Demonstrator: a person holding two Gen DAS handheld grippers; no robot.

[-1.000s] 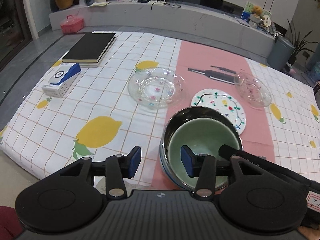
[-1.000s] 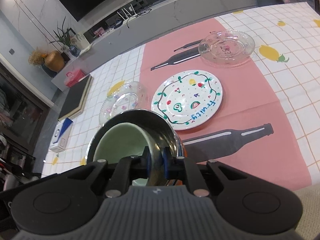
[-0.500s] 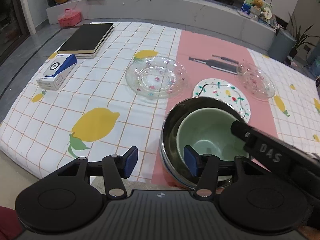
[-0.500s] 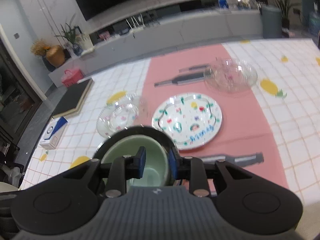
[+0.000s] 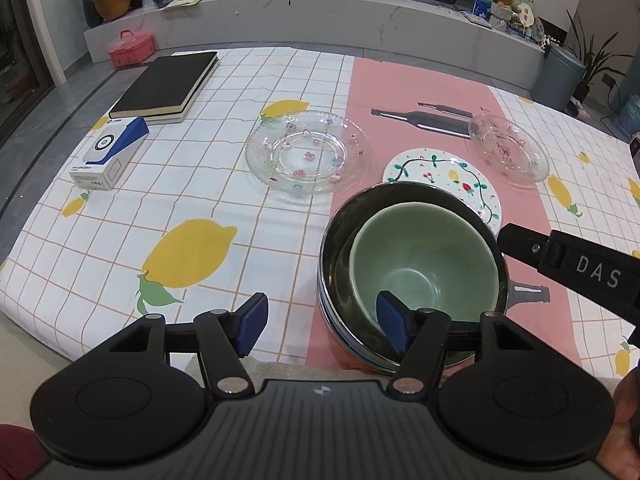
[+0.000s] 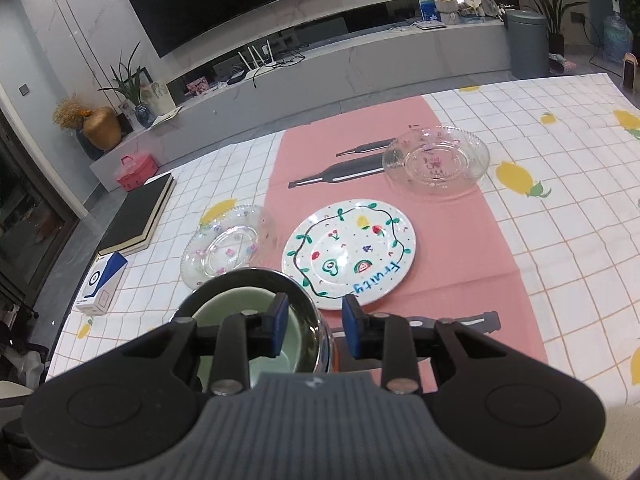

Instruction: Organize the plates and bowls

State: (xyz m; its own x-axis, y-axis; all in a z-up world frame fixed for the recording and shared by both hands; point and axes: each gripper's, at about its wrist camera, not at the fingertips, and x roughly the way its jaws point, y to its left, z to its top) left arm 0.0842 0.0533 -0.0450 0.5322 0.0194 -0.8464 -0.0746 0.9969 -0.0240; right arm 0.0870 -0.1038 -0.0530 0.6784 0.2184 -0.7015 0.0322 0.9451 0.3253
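Pale green ceramic bowl point(image 5: 424, 256) sitting nested in steel bowl point(image 5: 336, 256), lower centre; both grippers point(image 5: 320, 320) point(image 6: 312, 330) just opening, gripping nothing. Three plates point(image 6: 352, 256) lying unstacked, upper frame.

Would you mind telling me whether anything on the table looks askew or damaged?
Only slightly: the pale green ceramic bowl sits off-centre inside the shiny steel bowl, crowding its far rim. Nothing looks spilled or broken.

The steel bowl point(image 5: 332, 248) loses its near rim behind the left hand-held gripper point(image 5: 322, 322); at three o'clock, the right hand-held gripper point(image 5: 568, 268) runs off-frame.
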